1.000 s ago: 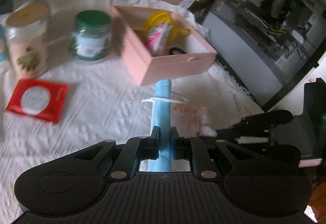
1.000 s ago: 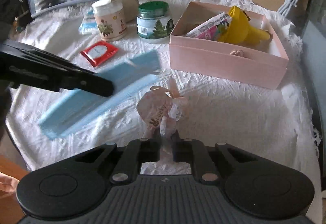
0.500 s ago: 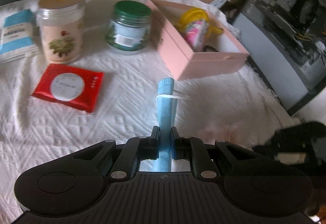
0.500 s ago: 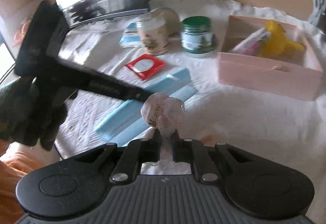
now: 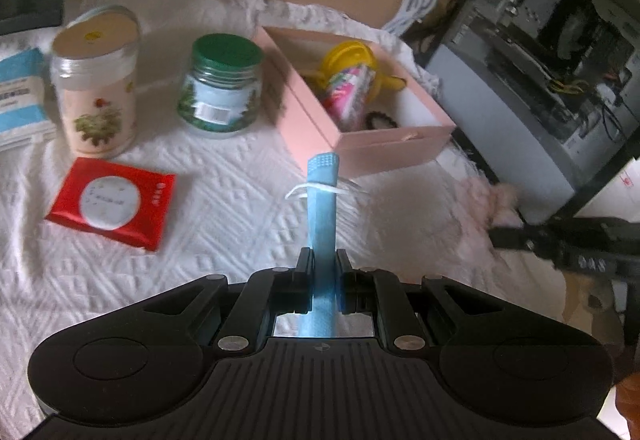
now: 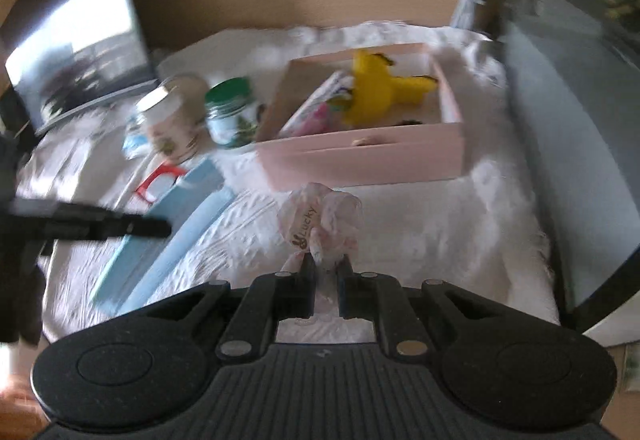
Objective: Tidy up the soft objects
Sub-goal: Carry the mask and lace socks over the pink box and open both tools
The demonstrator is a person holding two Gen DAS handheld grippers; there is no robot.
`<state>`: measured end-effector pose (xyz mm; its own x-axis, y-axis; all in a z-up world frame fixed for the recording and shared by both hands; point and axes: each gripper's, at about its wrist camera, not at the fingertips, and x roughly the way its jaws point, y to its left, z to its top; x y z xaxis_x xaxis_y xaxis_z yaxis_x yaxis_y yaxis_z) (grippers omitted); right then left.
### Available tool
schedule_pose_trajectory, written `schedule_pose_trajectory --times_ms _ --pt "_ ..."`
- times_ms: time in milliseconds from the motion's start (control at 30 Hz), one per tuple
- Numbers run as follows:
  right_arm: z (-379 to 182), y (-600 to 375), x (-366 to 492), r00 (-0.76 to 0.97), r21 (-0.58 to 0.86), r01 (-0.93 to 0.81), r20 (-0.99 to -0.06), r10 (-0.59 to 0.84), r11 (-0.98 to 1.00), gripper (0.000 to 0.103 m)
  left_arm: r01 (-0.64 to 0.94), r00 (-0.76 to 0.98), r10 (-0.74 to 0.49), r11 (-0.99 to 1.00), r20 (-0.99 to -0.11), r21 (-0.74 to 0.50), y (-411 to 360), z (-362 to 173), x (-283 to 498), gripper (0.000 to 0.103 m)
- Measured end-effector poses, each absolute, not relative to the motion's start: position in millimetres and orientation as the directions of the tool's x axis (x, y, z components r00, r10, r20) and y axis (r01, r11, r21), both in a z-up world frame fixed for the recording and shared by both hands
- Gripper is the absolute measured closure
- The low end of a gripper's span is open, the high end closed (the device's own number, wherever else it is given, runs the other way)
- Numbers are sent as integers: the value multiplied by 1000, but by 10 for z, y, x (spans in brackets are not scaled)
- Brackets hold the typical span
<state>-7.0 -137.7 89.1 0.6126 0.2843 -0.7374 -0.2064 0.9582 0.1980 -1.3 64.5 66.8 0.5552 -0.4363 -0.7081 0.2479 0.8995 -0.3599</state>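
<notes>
My left gripper (image 5: 322, 260) is shut on a folded blue face mask (image 5: 322, 215) with a white ear loop, held edge-on above the white cloth. From the right wrist view the same mask (image 6: 176, 224) appears as a flat blue sheet under the left gripper's black finger (image 6: 132, 227). My right gripper (image 6: 323, 266) is shut on a pale pink fabric scrunchie (image 6: 320, 220) with a "Lucky" tag. Ahead stands an open pink box (image 6: 360, 159), also seen in the left view (image 5: 316, 123), holding a yellow toy (image 6: 380, 87) and a striped pink packet (image 5: 348, 95).
On the white cloth (image 5: 200, 207) stand a green-lidded jar (image 5: 220, 87), a tall cream jar (image 5: 96, 83), a red wipes pack (image 5: 112, 203) and a blue-white packet (image 5: 20, 95). An open computer case (image 5: 540, 39) borders the right side. A screen (image 6: 76, 51) stands at the back left.
My right gripper rose and swung right with the scrunchie, so the pink box now lies straight ahead of it. The left gripper kept the mask and barely shifted.
</notes>
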Motion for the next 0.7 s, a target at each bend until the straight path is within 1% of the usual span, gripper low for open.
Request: schedule_pose_trajectory --times_ms 100,233,367,433,567,633,700 --pt "918 -1392 -44 624 171 -206 -736 263 964 93 281 535 -462 887 -707 -366 574 716 -54 90" --pt "989 -1346 -22 664 64 -197 -726 181 978 93 323 507 -533 846 -677 -424 483 811 -61 90" --pt "1232 -1339 92 719 25 -197 -676 162 980 93 356 525 -606 795 -598 -492 408 1042 220 90" --pt "1434 -1318 200 766 -6 -186 -628 141 983 93 390 562 -619 783 -548 -484 363 1285 444 90" --pt "1855 -1302 489 860 -46 -147 -500 105 988 93 448 658 -611 787 -439 -424 276 1812 892 90" --pt "1952 -1315 683 877 -42 -131 -470 96 990 93 451 694 -606 787 -389 -420 257 2006 1126 90" --pt "1950 -1318 888 883 -39 -113 -462 82 993 93 441 717 -601 783 -353 -438 221 2090 1378 90"
